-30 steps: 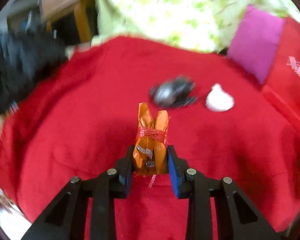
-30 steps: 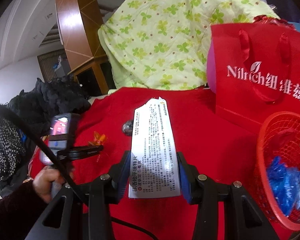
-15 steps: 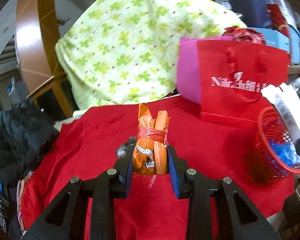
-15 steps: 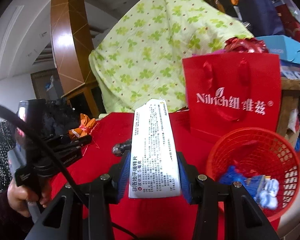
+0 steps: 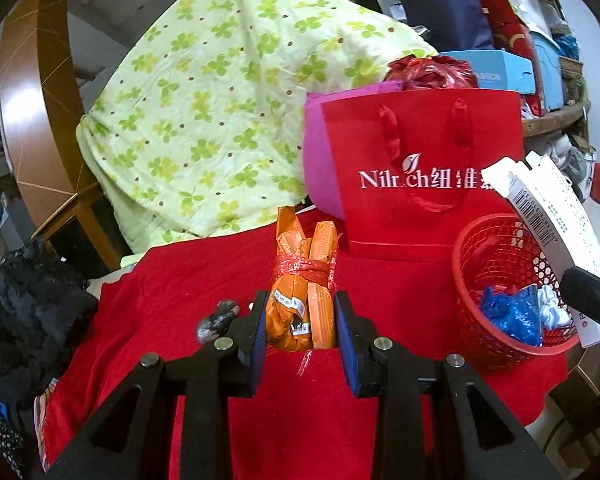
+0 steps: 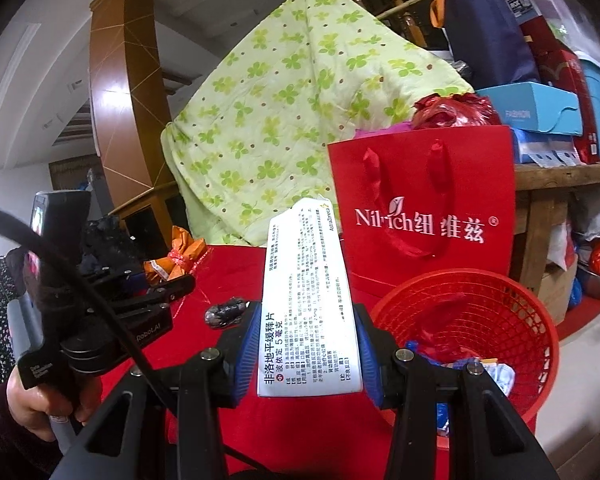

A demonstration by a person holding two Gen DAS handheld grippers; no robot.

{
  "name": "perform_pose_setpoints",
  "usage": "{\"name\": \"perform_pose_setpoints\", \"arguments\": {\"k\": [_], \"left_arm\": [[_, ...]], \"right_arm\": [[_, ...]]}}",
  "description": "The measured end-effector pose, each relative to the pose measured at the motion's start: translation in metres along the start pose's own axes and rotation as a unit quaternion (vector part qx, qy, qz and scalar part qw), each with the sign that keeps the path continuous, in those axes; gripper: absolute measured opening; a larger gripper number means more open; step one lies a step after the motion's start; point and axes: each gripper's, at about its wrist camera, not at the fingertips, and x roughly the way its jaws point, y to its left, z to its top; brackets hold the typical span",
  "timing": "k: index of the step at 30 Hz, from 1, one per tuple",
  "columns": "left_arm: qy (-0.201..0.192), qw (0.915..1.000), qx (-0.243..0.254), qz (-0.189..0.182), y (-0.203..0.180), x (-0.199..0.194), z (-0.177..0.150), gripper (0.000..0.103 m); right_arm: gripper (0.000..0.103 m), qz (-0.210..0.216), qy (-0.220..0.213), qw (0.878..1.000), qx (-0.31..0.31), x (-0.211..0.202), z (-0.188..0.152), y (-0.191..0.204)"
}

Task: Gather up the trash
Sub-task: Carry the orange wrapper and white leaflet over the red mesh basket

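The left gripper (image 5: 301,334) is clamped on an orange wrapper bundle (image 5: 302,280), its blue pads pressing the lower part from both sides, so the bundle stands upright between them with its long axis running up and away from the camera; a red string is wound round its middle and the twisted ends point upward. The right gripper (image 6: 309,350) is likewise clenched on a flat white medicine box (image 6: 309,300), gripped across its narrow width near the bottom, so the printed face looks back at the camera and the long axis rises and leans slightly away, its torn top flap uppermost. Holding each piece low probably leaves most of its length free to tip into a container. Both are carried in the air above the bench, which is draped in a red cloth (image 5: 380,280). Just to the right of the box, and low, sits a red mesh basket (image 6: 500,292) already holding blue and white scraps; it looks like the destination, and the box is nearer to it than the bundle. A crumpled grey scrap (image 6: 225,312) lies on the cloth between the two grippers, not yet collected. Behind the basket stands a red paper bag (image 6: 420,200), with a green patterned quilt (image 6: 280,120) heaped further back.
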Motion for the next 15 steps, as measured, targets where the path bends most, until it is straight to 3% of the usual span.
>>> {"name": "perform_pose_setpoints", "arguments": {"k": [15], "left_arm": [[-0.001, 0.9993, 0.026, -0.026, -0.04, 0.0, 0.011, 0.033]], "right_arm": [[0.047, -0.02, -0.004, 0.999, 0.028, -0.011, -0.004, -0.036]]}}
